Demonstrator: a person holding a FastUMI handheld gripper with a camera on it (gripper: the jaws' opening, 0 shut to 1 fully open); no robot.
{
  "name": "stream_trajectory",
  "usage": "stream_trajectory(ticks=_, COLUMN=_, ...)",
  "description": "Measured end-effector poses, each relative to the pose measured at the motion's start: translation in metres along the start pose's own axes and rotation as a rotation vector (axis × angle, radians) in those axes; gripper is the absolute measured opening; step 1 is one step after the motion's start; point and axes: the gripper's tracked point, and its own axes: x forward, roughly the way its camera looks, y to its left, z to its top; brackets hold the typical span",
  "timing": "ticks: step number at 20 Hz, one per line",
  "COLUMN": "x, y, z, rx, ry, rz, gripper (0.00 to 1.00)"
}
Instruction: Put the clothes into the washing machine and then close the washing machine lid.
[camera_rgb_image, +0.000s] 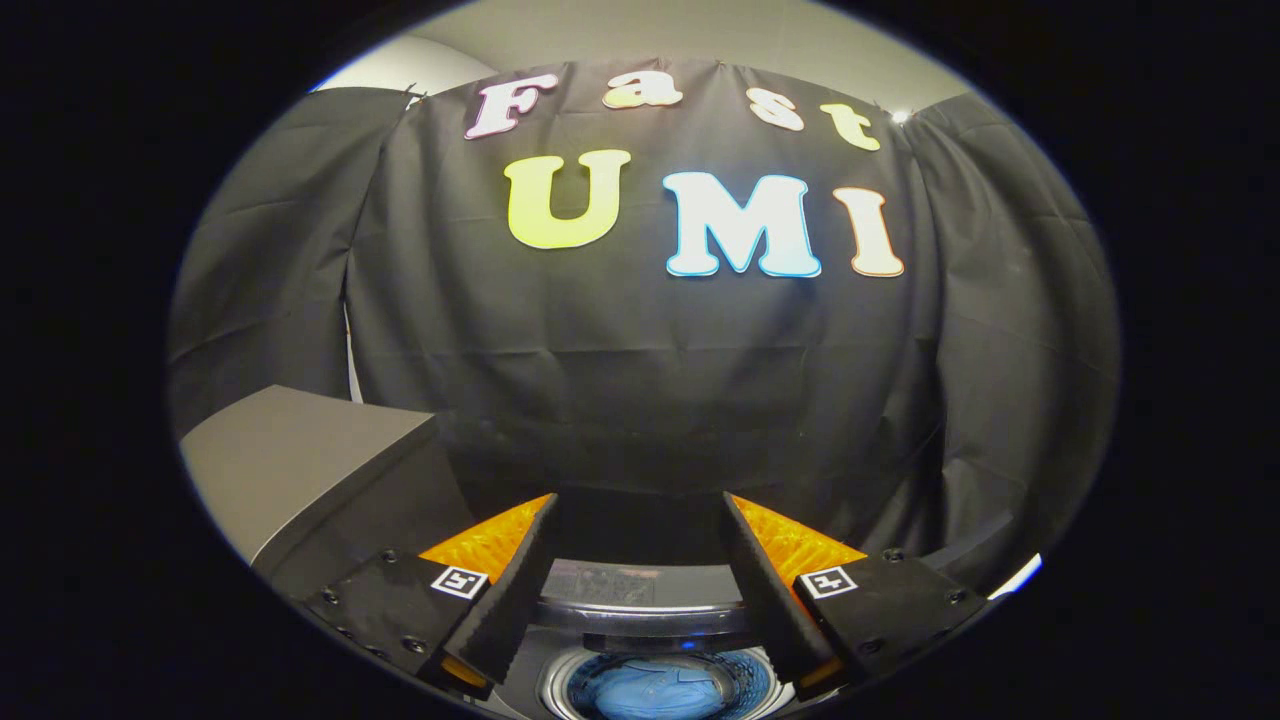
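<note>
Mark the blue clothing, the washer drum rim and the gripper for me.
blue clothing (655, 695): gripper view, middle of the fabric lying in the drum.
washer drum rim (556, 682): gripper view, its metal ring left of the clothing.
gripper (640, 505): gripper view, midway between its open fingertips, holding nothing.

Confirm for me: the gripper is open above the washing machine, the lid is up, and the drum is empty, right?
Not quite. The gripper view shows the drum is not empty: blue clothing lies inside. The rest holds: the gripper is open above the washing machine, fingers apart with nothing between them.
</note>
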Motion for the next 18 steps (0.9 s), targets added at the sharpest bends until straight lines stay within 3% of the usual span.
stream_trajectory(ticks=12, x=-0.035, y=0.006, z=-0.036, rx=0.010, ry=0.049, rz=0.013, gripper=0.98)
stream_trajectory(ticks=18, x=-0.055, y=0.004, z=-0.090, rx=-0.002, ry=0.168, rz=0.000, gripper=0.98)
